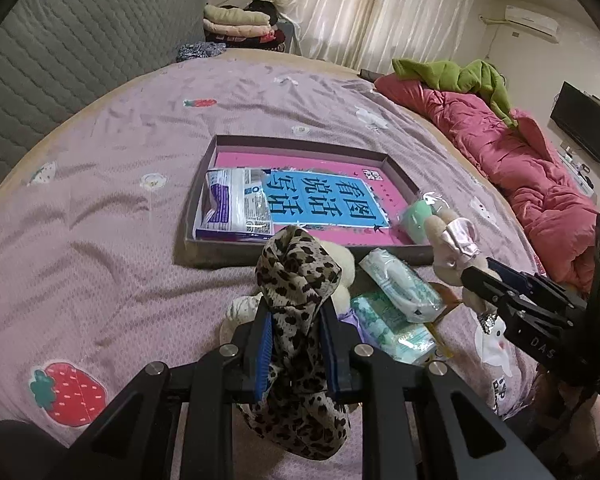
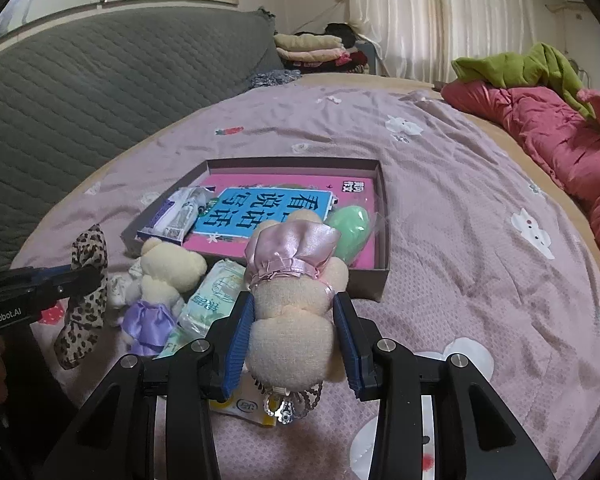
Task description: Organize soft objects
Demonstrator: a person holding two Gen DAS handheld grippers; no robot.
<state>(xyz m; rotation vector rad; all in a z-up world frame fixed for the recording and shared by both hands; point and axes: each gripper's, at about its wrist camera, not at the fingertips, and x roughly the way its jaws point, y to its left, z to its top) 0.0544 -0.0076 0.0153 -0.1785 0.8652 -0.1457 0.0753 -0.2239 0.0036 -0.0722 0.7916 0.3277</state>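
My left gripper is shut on a leopard-print cloth and holds it above the bed; the same cloth hangs at the left of the right wrist view. My right gripper is shut on a cream plush bear in a pink satin dress, just in front of a shallow box. Inside the box lie a pink and blue book, a purple-white packet and a green wrapped item. Another plush bear in a purple dress and tissue packs lie by the box's near side.
A lilac bedsheet with strawberry and flower prints covers the bed. A pink quilt with a green cloth on it lies along the right edge. A grey quilted headboard stands left, folded clothes and curtains behind.
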